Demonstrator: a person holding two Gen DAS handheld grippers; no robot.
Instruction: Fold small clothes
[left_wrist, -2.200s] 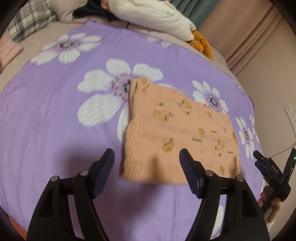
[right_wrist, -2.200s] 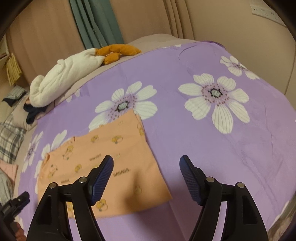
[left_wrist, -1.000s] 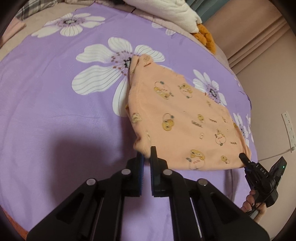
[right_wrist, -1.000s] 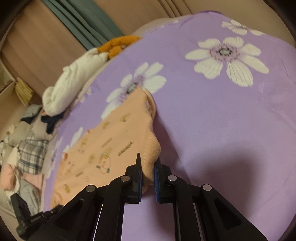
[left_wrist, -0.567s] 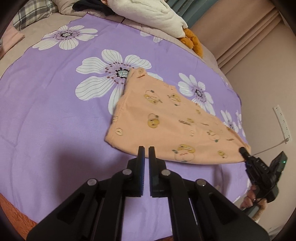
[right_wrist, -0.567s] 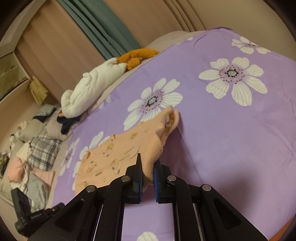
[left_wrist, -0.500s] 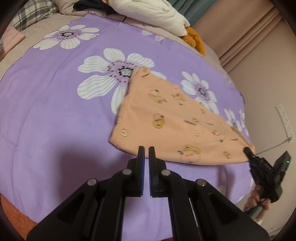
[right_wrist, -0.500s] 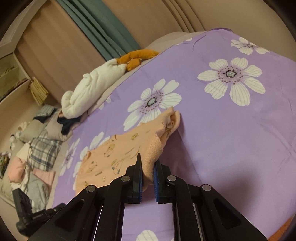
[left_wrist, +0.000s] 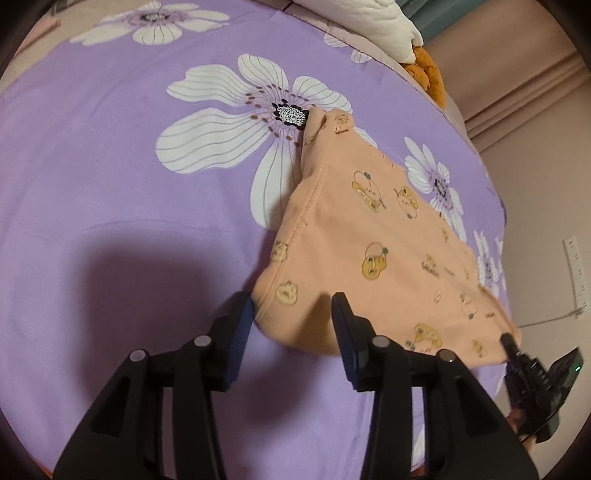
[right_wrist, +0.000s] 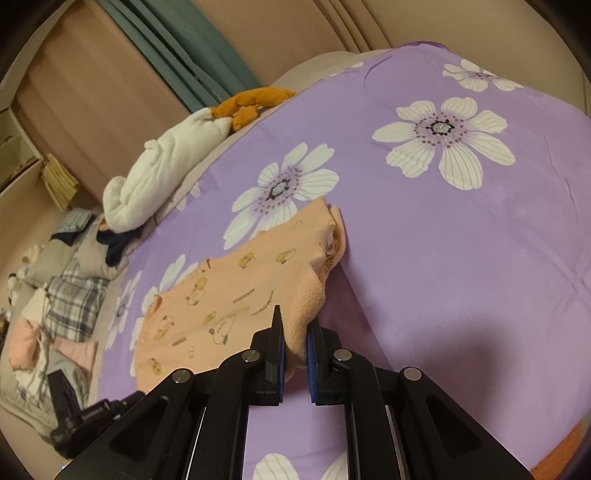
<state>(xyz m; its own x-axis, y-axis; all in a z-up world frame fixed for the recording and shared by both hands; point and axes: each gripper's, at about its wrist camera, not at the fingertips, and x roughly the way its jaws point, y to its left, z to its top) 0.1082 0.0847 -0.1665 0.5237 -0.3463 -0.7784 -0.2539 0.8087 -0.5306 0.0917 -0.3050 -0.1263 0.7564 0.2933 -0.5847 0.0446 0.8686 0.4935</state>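
Your left gripper (left_wrist: 291, 317) hovers low with fingers spread wide around the orange garment (left_wrist: 373, 251)'s near corner on the purple bedspread (left_wrist: 110, 184); your right gripper (right_wrist: 295, 339) pinches its other corner, lifted.

bed (left_wrist: 110, 206) (purple floral sheet) | on it: orange garment (left_wrist: 369, 254), white blanket (right_wrist: 166, 173)

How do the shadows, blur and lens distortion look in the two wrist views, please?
Left wrist view: a broad soft shadow falls on the purple sheet ahead of the open left gripper, whose fingers are motion-blurred. Right wrist view: the right gripper is sharp, with shadow to its right. Both show fisheye bending and dark corners.
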